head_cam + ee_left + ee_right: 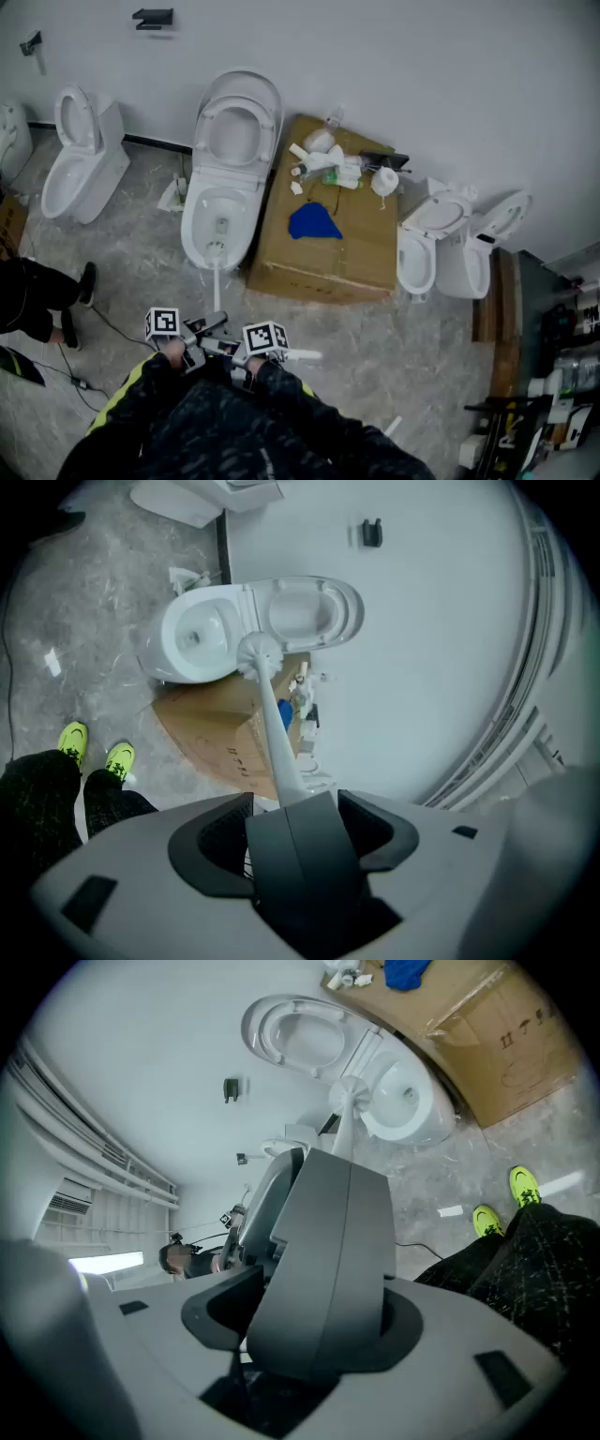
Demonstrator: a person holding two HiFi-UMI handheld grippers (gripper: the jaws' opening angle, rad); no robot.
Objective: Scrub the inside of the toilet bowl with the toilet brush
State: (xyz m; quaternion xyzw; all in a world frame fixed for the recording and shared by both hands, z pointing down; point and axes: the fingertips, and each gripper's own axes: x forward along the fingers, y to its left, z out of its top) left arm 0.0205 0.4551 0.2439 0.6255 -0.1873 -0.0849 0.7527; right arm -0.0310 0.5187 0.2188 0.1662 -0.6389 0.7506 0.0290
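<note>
Left tool point(295, 813) is clamped on the brush point(272, 714) handle; the brush head sits well ahead, at the bowl point(155, 658) rim; right tool point(328, 1185) is just beside, jaws together, seemingly empty; under scrubbing pressure the long handle may twist in that single grip, slipping off the bowl.

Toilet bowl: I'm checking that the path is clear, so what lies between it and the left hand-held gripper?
Only the toilet brush. Its white handle runs from the left hand-held gripper over otherwise bare floor to the toilet bowl, as the head view shows.
</note>
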